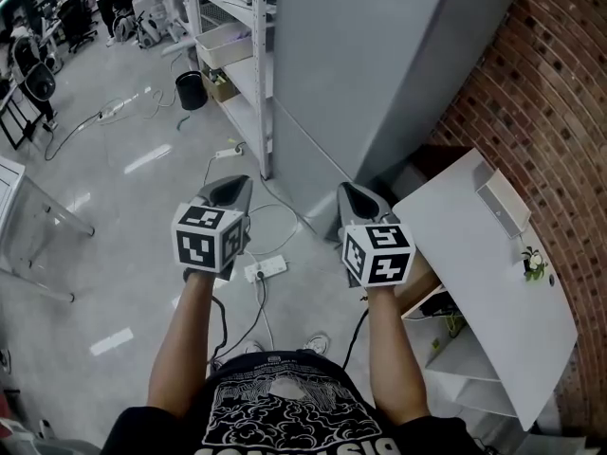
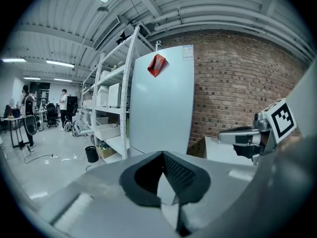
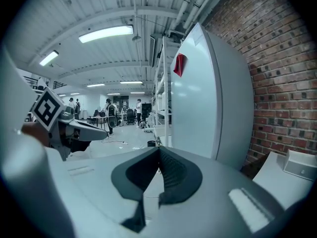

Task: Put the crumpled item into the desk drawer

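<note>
I see no crumpled item in any view. My left gripper (image 1: pixel 230 187) and right gripper (image 1: pixel 353 190) are held side by side above the floor, both pointing away from me. Each is shut, with its jaws meeting at the tip and nothing between them, as seen for the left gripper (image 2: pixel 162 153) and the right gripper (image 3: pixel 159 148). The white desk (image 1: pixel 474 254) stands to my right against the brick wall. Under its near end is a white open compartment (image 1: pixel 465 358); I cannot tell whether it is a drawer.
A tall grey cabinet (image 1: pixel 379 64) stands ahead, with a red piece (image 2: pixel 157 64) stuck high on its door. White shelving (image 1: pixel 237 64) is left of it. On the desk are a pale box (image 1: pixel 503 202) and a small plant (image 1: pixel 534 263). A power strip (image 1: pixel 266 269) and cables lie on the floor.
</note>
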Tool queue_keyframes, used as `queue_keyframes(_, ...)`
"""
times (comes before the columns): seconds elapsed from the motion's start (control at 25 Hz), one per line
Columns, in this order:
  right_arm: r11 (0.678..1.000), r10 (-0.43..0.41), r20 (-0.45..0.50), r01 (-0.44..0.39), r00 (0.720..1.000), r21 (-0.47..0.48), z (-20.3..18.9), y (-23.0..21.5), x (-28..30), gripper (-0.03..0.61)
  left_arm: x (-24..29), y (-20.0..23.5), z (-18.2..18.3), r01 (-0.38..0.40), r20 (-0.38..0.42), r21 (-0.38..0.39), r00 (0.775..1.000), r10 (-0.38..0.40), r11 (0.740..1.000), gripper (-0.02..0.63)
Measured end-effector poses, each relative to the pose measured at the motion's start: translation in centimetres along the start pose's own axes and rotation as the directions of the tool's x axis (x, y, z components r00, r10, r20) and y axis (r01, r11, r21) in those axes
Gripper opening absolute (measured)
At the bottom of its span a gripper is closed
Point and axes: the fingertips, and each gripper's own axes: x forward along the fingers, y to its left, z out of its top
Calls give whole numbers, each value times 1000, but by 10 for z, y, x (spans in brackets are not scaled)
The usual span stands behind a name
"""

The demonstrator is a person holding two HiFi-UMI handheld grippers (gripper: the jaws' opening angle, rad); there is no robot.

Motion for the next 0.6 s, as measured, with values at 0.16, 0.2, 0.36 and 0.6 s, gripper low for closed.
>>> queue_keyframes(0.16,1000,-13,3,13,1000,3,0,-6,-5,0,2,-5,0,8,4,-5,1000,-8,1000,0)
queue_keyframes(0.2,1000,-14,3,14,1000,3,-1,-6,-5,0,3,-6,-1,9,5,-8,1000,-9,1000,0)
queue_keyframes(0.36,1000,-15,6,15,1000,4,-1,-7,-6,0,4,-8,-1,12,4,5,1000,-12,1000,0)
queue_keyframes(0.6,1000,-14,5,14,1000,7,0,-9,-8,0,5,-9,1,6,8,-22,1000,-6,1000,0)
